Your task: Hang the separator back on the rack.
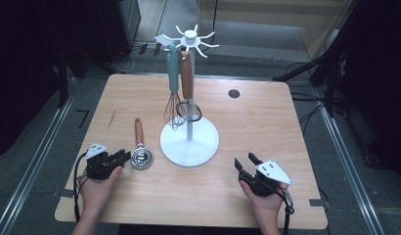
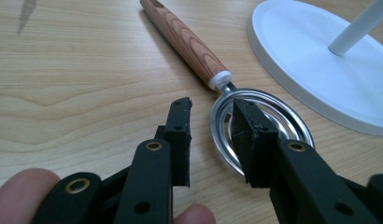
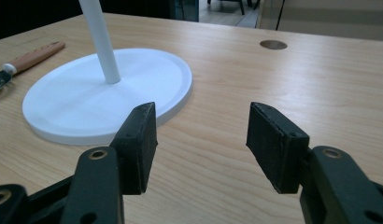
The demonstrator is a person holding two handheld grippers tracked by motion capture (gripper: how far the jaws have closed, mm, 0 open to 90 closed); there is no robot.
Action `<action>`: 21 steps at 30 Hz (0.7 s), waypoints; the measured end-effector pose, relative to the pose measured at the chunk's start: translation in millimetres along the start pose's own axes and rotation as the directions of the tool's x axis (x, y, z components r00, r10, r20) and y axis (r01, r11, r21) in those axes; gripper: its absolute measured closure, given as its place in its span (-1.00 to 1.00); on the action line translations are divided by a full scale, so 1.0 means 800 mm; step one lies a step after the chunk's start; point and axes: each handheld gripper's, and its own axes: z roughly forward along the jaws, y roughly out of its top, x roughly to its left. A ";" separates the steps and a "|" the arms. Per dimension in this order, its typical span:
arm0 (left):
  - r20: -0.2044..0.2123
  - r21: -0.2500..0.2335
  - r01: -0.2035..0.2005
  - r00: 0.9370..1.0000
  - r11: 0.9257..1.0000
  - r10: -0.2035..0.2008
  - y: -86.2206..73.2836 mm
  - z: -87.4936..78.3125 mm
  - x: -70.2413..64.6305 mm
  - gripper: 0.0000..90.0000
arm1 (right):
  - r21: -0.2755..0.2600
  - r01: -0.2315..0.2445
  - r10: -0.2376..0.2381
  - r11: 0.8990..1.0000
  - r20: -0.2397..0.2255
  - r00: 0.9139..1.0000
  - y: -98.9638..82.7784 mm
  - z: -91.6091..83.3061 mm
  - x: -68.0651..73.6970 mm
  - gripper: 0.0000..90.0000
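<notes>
High overhead forward view; two low, close table-level views sharing white stand base

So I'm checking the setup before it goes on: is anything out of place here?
One utensil with a wooden handle lies flat on the table beside the white stand, while two others hang from its hooks. Nothing looks spilled or damaged.

Strainer on table, left of stand
</notes>
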 end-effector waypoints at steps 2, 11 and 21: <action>-0.002 0.009 -0.002 1.000 1.000 0.002 -0.001 0.004 -0.003 0.49 | 0.011 -0.010 0.010 1.000 -0.014 1.000 -0.005 0.006 0.000 -0.02; 0.008 0.085 0.019 1.000 0.996 -0.020 -0.003 0.017 0.000 0.65 | 0.042 -0.060 0.061 0.997 -0.030 0.998 -0.016 0.017 -0.004 0.01; -0.009 0.094 -0.025 1.000 0.995 0.025 -0.012 0.009 -0.012 0.77 | 0.037 -0.031 0.033 0.999 -0.047 0.998 -0.009 0.012 0.008 0.03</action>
